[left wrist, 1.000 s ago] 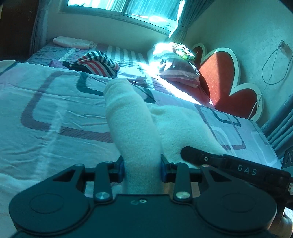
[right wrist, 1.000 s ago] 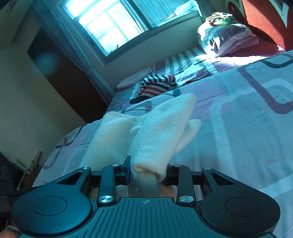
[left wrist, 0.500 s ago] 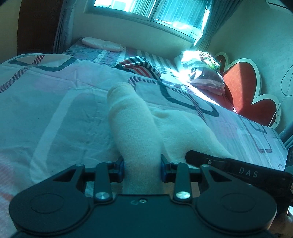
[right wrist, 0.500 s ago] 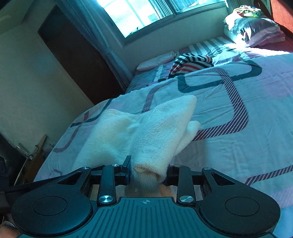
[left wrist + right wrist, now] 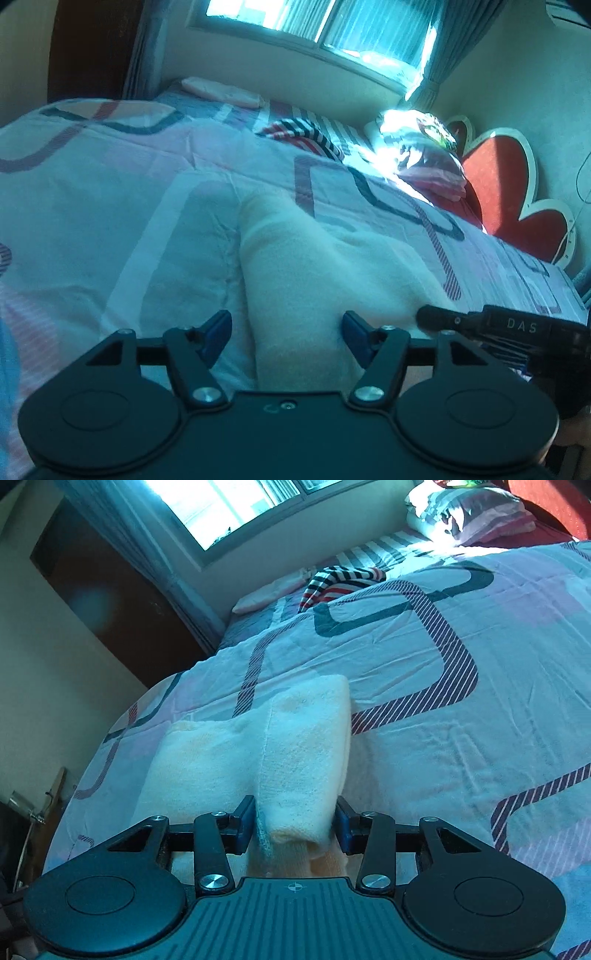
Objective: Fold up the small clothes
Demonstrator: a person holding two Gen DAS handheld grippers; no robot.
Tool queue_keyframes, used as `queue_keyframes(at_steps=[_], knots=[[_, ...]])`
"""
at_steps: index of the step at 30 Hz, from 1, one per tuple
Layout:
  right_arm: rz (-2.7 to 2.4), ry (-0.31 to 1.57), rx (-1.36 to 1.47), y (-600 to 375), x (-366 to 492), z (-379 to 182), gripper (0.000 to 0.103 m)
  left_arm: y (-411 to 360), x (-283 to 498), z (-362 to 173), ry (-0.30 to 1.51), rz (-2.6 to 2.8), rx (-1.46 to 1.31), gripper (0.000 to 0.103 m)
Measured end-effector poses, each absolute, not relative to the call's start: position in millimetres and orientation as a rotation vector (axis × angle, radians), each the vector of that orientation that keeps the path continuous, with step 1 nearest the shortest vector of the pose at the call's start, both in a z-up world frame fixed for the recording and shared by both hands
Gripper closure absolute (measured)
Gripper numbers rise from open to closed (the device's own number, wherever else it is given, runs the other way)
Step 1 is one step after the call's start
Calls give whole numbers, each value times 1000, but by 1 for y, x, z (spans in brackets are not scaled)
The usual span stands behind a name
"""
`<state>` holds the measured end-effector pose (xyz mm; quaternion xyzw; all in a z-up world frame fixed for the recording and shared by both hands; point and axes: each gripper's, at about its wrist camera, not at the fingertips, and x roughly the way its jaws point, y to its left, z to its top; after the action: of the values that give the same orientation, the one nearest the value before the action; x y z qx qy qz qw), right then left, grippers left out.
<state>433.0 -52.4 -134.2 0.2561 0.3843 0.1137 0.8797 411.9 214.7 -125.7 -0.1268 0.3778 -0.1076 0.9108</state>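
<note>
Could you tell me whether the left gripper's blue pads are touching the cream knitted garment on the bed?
Apart. The left wrist view shows the left gripper open, its jaws having just been opening, with bedspread visible between the left pad and the cream knitted garment.

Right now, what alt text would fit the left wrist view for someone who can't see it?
The left gripper, jaws just opened, straddles a fold of cream cloth lying on a patterned quilt. The right gripper pokes in from the right. Behind are a striped garment, pillows, a heart-shaped headboard and a sunlit window.
</note>
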Motion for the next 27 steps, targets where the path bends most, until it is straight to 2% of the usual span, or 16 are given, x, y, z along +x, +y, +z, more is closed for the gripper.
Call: queue_keyframes(at_steps=[3, 8, 10, 11, 16, 20, 27], knots=[[219, 805, 539, -51, 441, -130, 60, 215, 428, -120, 784, -213, -286, 39], [155, 805, 547, -49, 459, -136, 61, 218, 463, -142, 861, -134, -389, 39], [133, 819, 509, -46, 465, -141, 68, 221, 470, -152, 889, -124, -425, 37], [129, 824, 484, -44, 468, -144, 68, 220, 470, -154, 885, -125, -417, 36], [121, 814, 450, -44, 463, -135, 67, 213, 462, -144, 873, -112, -348, 36], [146, 776, 435, -48, 435, -119, 67, 209, 443, -131, 850, -93, -283, 36], [189, 822, 490, -52, 379, -117, 64, 211, 405, -126, 881, -112, -287, 36]])
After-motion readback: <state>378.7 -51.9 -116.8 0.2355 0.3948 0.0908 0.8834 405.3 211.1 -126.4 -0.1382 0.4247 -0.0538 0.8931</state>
